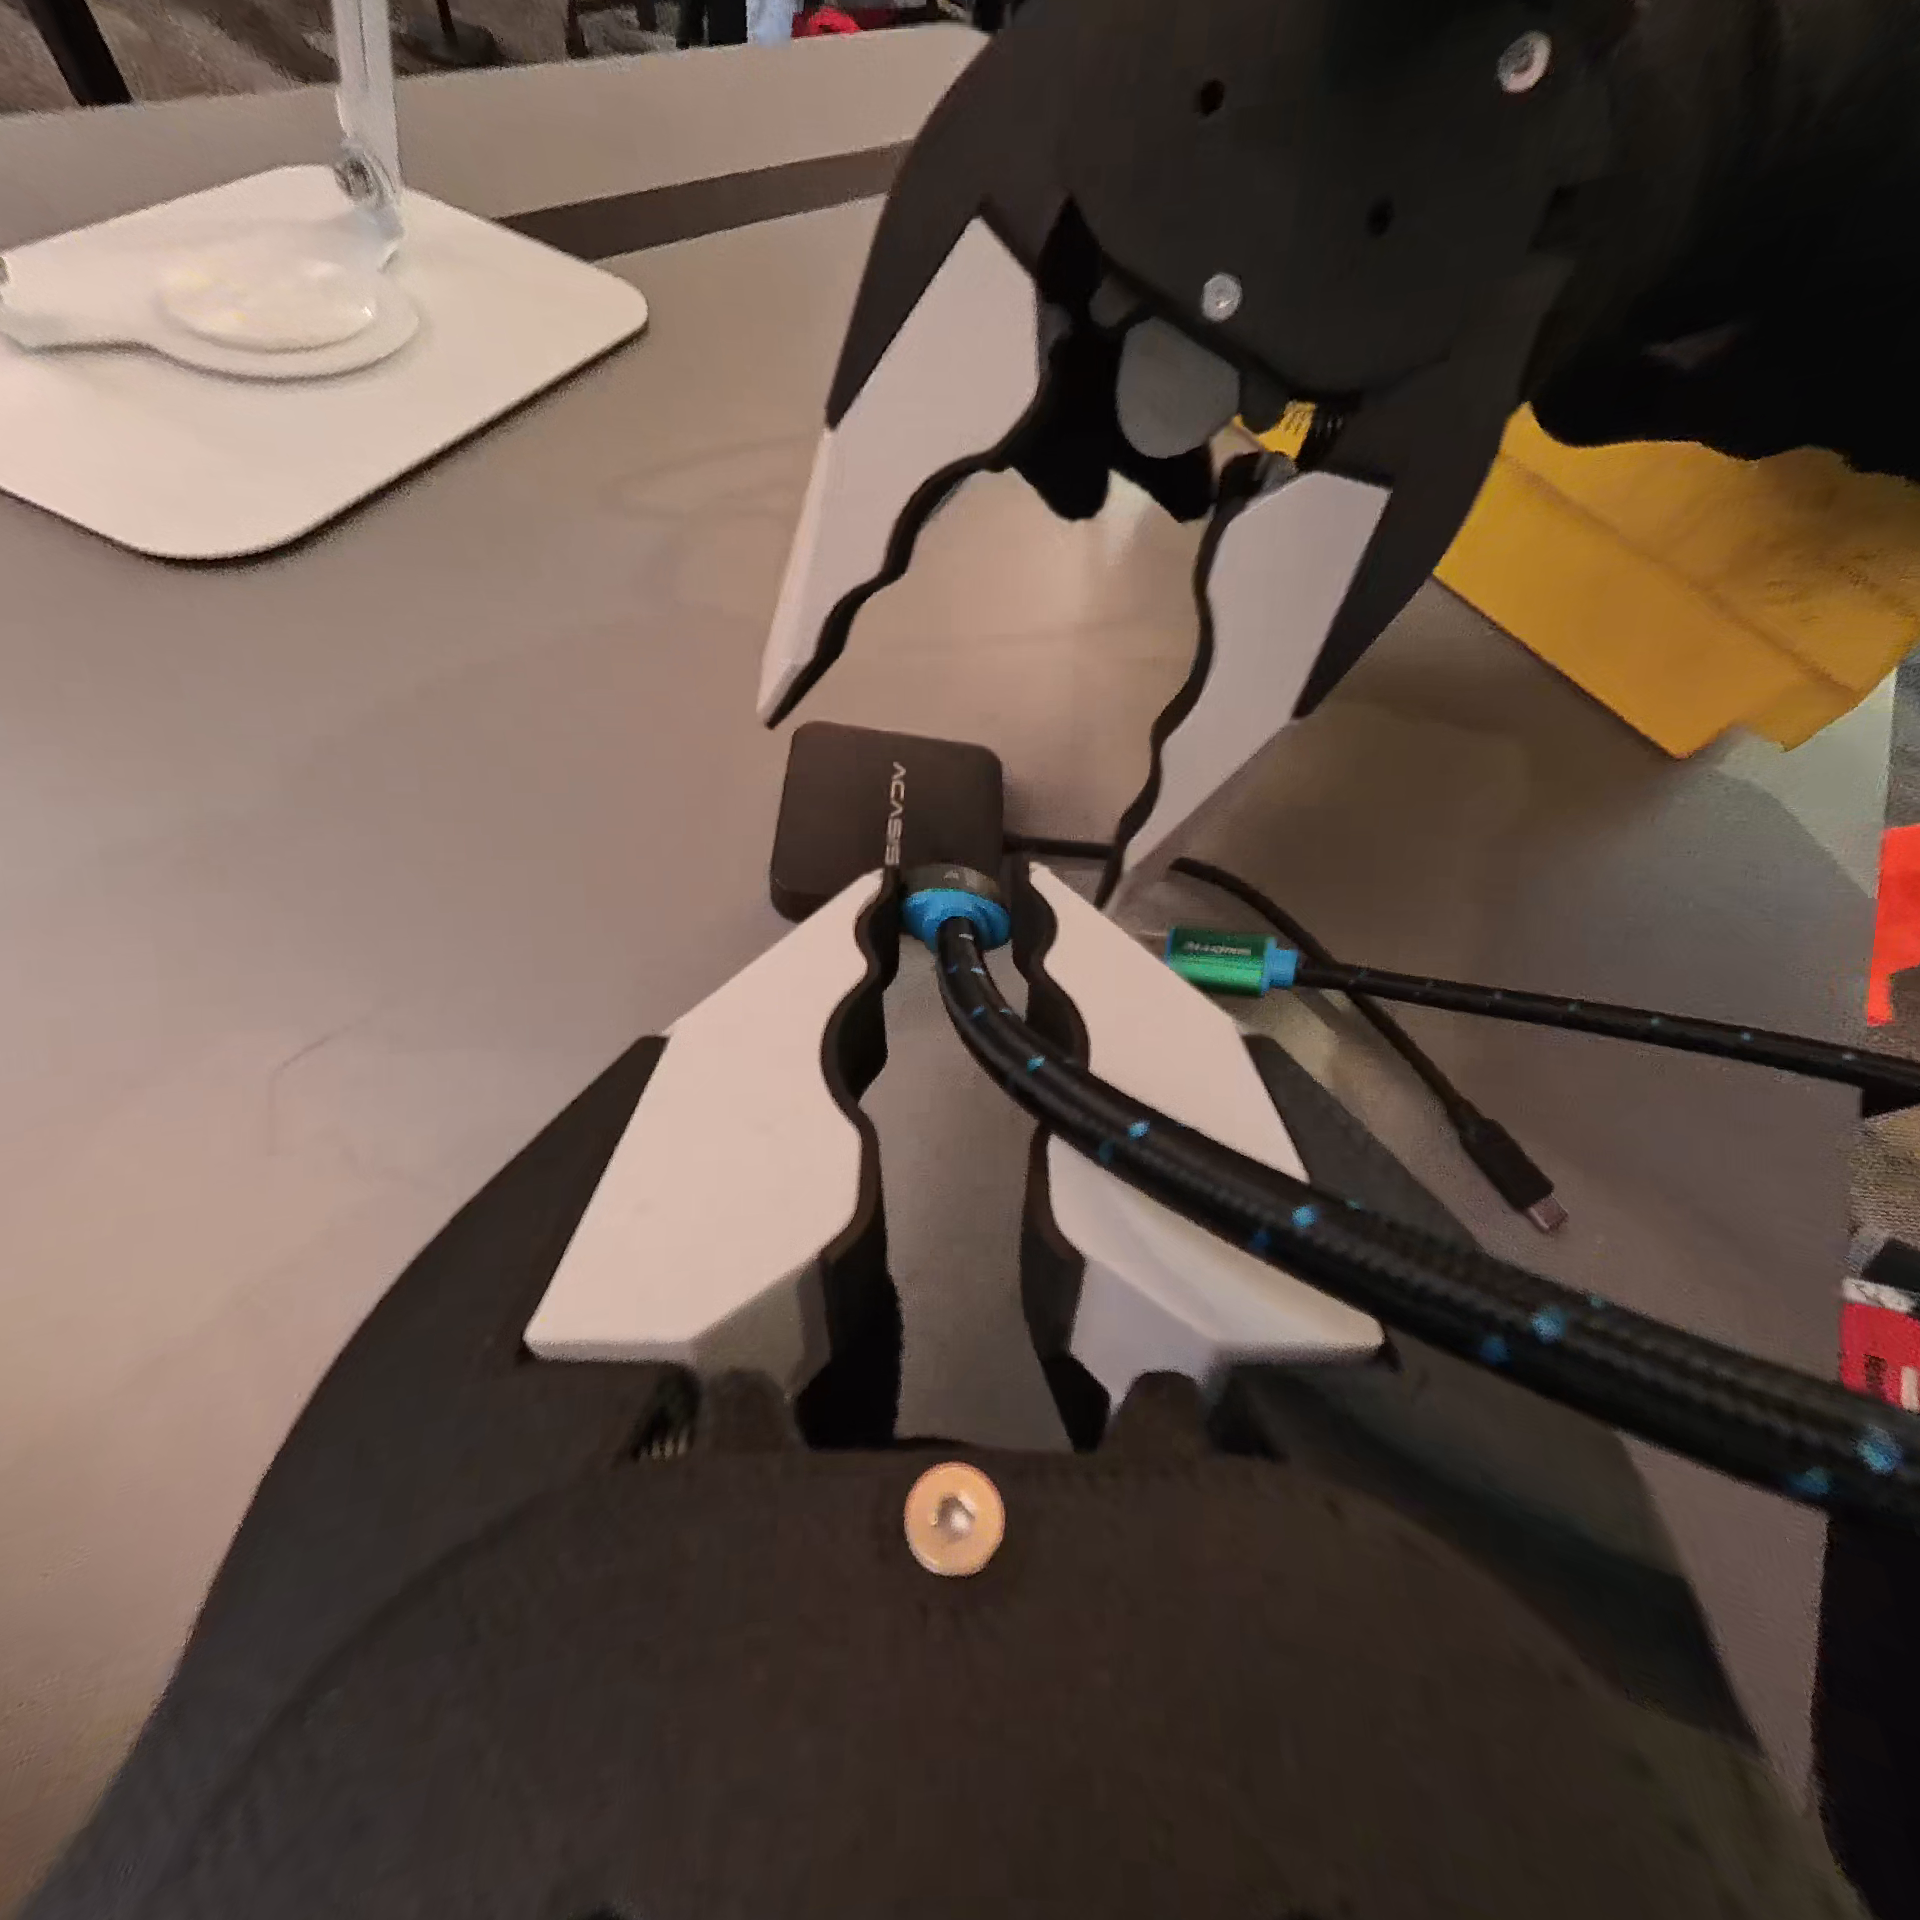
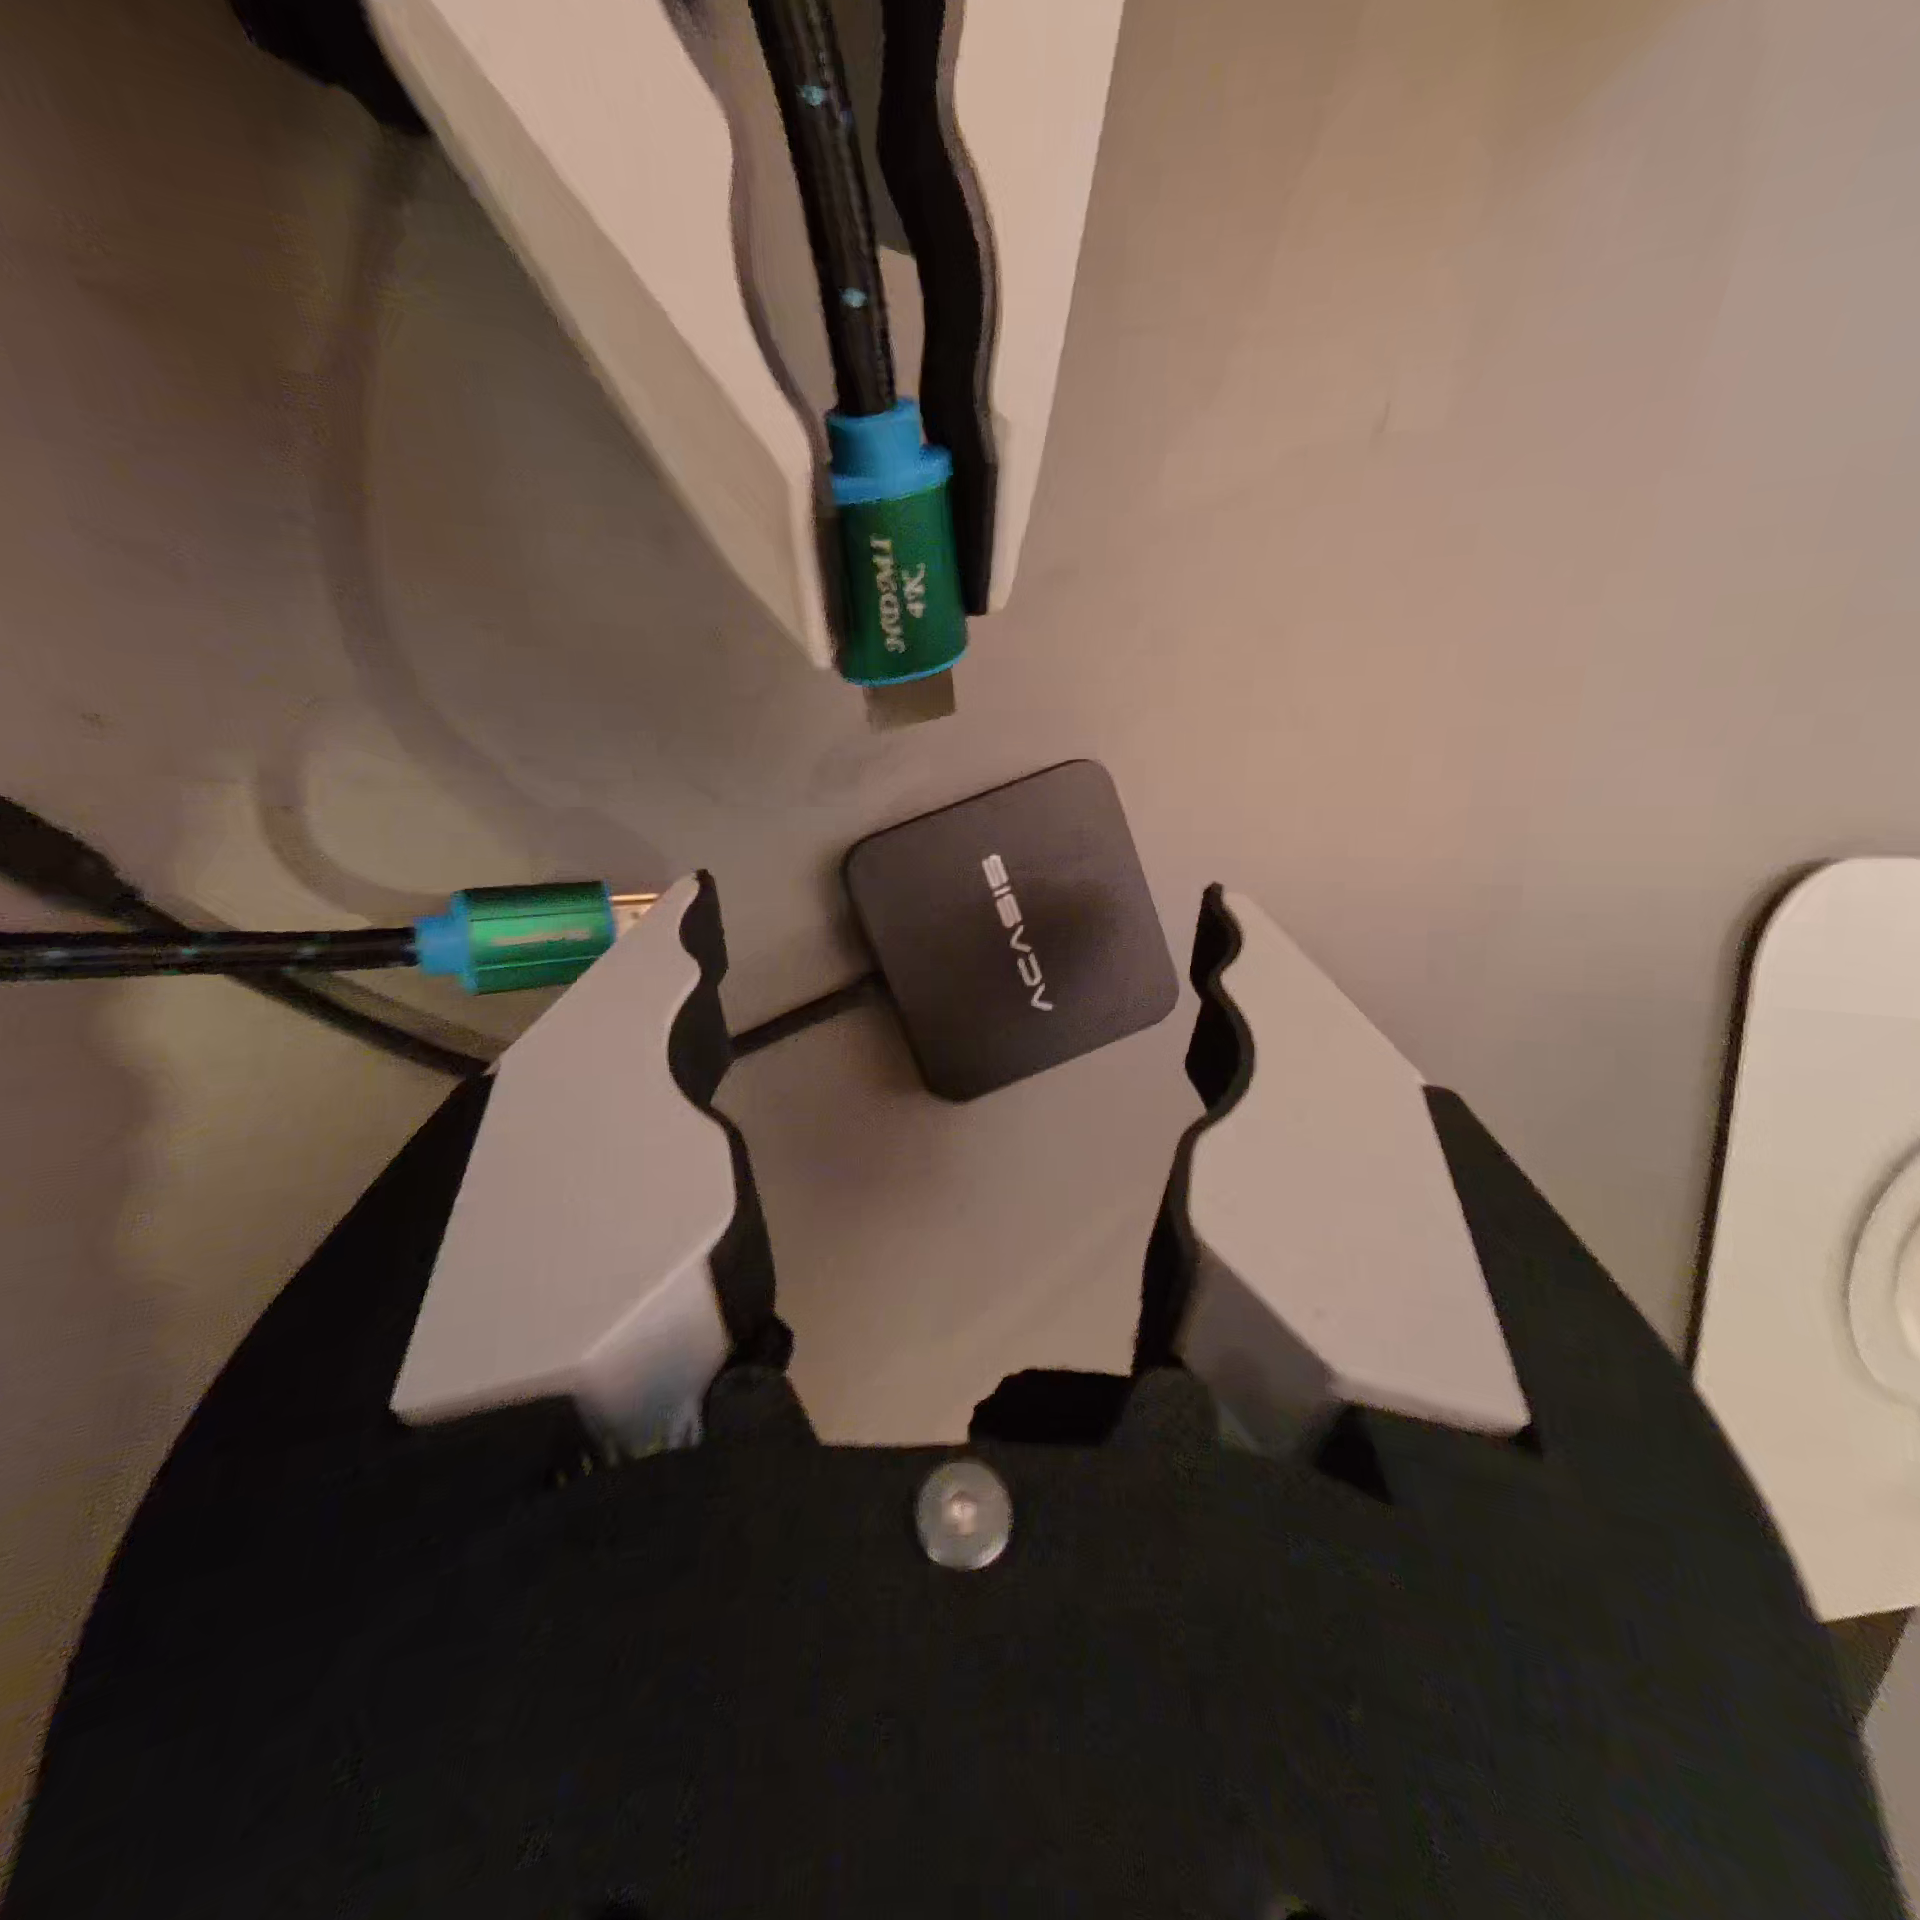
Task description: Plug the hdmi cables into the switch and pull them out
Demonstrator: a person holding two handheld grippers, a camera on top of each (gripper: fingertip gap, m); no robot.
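Observation:
The switch (image 2: 1008, 925) is a small black square box flat on the grey table; it also shows in the left wrist view (image 1: 888, 810). My left gripper (image 1: 951, 894) is shut on a green HDMI plug (image 2: 899, 561) with a blue collar and a black braided cable (image 1: 1299, 1205). The plug's metal tip (image 2: 914, 707) points at the switch with a small gap between them. My right gripper (image 2: 954, 914) is open and empty, its fingers on either side of the switch, above it. A second green HDMI plug (image 2: 530, 935) lies loose on the table beside the right gripper's finger.
The switch's thin black lead ends in a small plug (image 1: 1538, 1210) lying on the table. A white stand base (image 1: 312, 395) sits on the far side of the switch from the loose cables. A yellow package (image 1: 1662, 582) and red items (image 1: 1896, 935) lie at the table's edge. Across from one pair of fingers to the other is roughly 5 cm.

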